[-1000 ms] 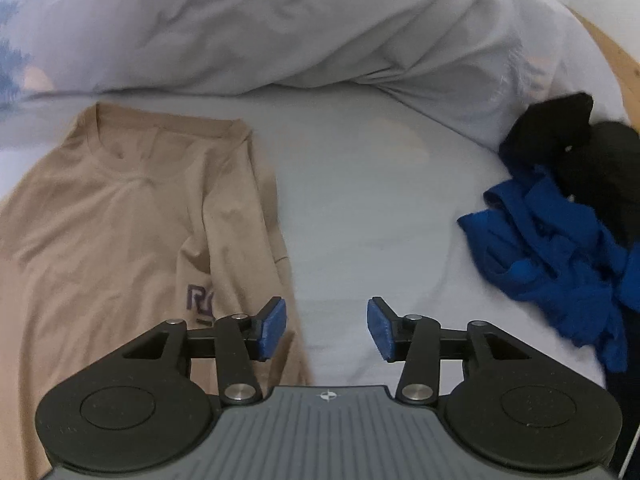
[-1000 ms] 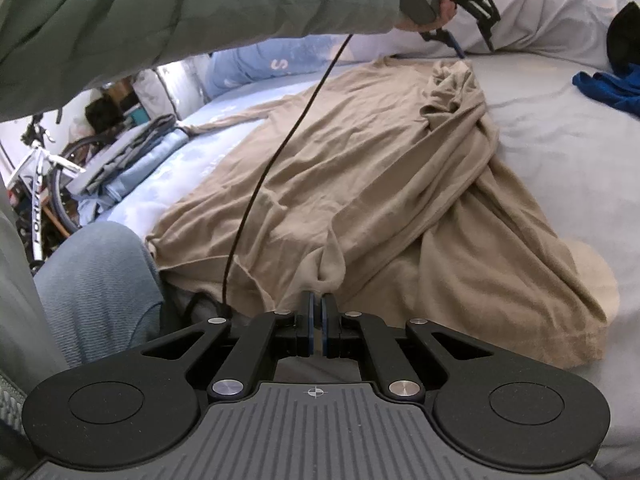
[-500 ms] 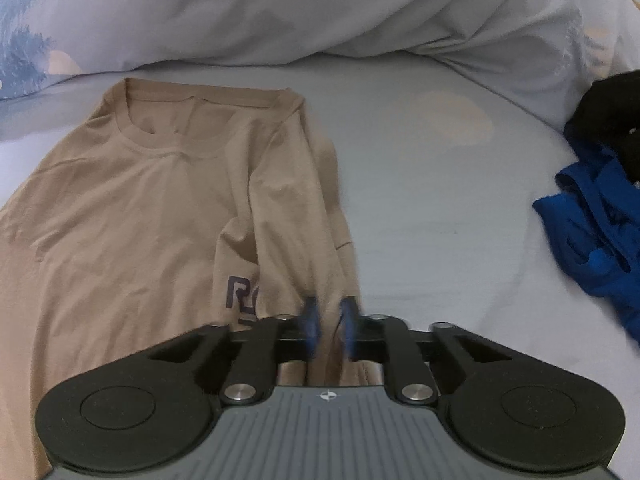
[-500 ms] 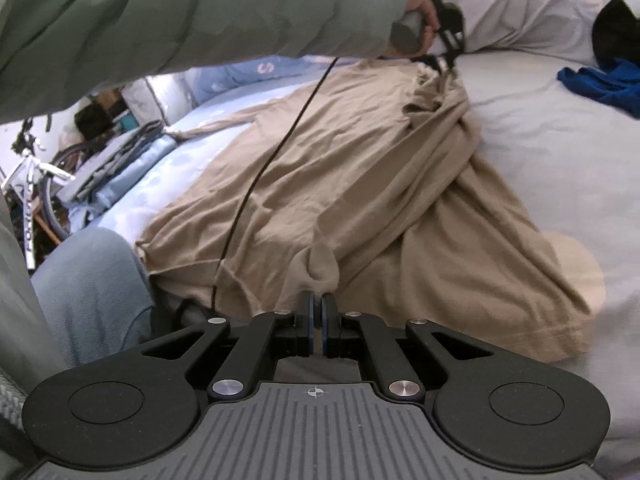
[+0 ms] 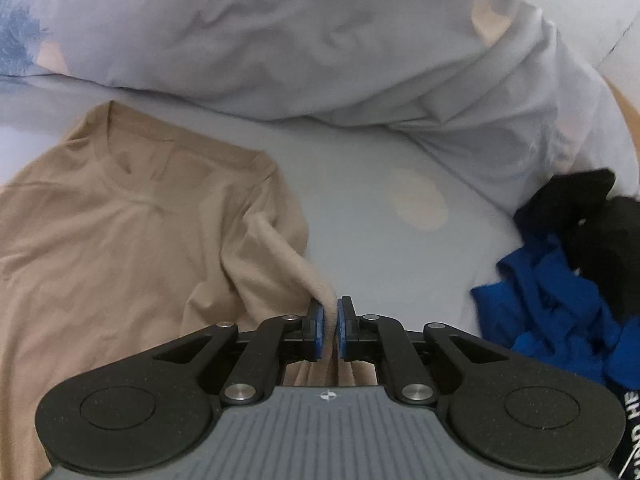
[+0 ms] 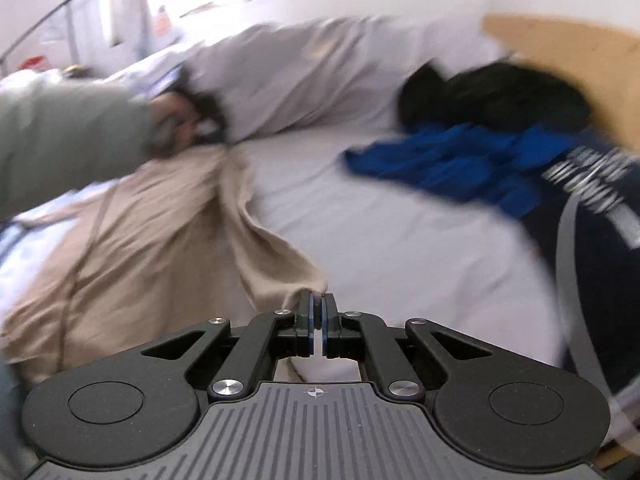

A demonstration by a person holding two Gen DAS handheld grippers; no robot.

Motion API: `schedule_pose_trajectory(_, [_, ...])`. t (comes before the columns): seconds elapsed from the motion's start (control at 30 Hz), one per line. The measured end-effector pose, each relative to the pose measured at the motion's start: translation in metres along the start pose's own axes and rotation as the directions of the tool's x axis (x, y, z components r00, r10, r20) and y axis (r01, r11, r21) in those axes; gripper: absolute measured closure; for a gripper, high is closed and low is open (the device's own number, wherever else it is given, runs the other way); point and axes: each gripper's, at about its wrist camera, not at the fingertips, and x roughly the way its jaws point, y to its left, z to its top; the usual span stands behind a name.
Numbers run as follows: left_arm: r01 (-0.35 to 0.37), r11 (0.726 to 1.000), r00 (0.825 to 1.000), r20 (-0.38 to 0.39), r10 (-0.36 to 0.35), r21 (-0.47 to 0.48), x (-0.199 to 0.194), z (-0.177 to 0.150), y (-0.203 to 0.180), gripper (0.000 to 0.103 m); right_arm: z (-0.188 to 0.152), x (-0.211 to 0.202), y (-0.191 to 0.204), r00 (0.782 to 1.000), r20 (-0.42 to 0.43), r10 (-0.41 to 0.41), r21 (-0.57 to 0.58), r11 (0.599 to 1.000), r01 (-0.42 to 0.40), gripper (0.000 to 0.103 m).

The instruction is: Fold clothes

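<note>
A tan T-shirt (image 5: 120, 232) lies on the pale bed sheet (image 5: 360, 208), collar toward the pillows. My left gripper (image 5: 329, 309) is shut on a pinched ridge of its right-hand edge, lifted off the sheet. In the blurred right wrist view the same tan T-shirt (image 6: 152, 240) stretches away to the left, and my right gripper (image 6: 318, 300) is shut on a corner of its cloth, raised above the bed. A person's green sleeve (image 6: 68, 140) reaches in from the left, its hand on the left gripper at the shirt's far end.
A crumpled blue garment (image 5: 560, 300) and a black one (image 5: 592, 216) lie at the right of the bed, also seen as blue garment (image 6: 460, 160) and black garment (image 6: 500, 96). A dark navy printed garment (image 6: 600, 232) lies nearer. Pillows (image 5: 280, 40) line the far side, a wooden headboard (image 6: 568, 40) beyond.
My left gripper went from open to shut on the shirt's right edge and lifted it. My right gripper, still shut, swung the shirt's corner up and to the right.
</note>
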Motion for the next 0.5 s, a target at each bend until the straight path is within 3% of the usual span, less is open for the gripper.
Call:
schedule_pose_trajectory(0.13, [0.034, 0.999, 0.999, -0.001, -0.034, -0.023, 0.006, 0.004, -0.011, 0.092, 0.037, -0.003, -0.046, 0.990, 0.062, -0.123, -0.042, 0.991, 0.126, 0.099])
schedule_pose_trajectory(0.3, [0.066, 0.996, 0.998, -0.005, -0.066, -0.058, 0.021, 0.009, -0.028, 0.092, 0.073, 0.019, -0.109, 0.974, 0.070, -0.214, -0.023, 0.976, 0.216, 0.099])
schedule_pose_trajectory(0.5, [0.065, 0.997, 0.998, -0.001, -0.065, -0.051, 0.042, 0.004, -0.044, 0.092, 0.074, 0.070, -0.155, 0.962, -0.017, -0.272, -0.017, 0.962, 0.272, 0.099])
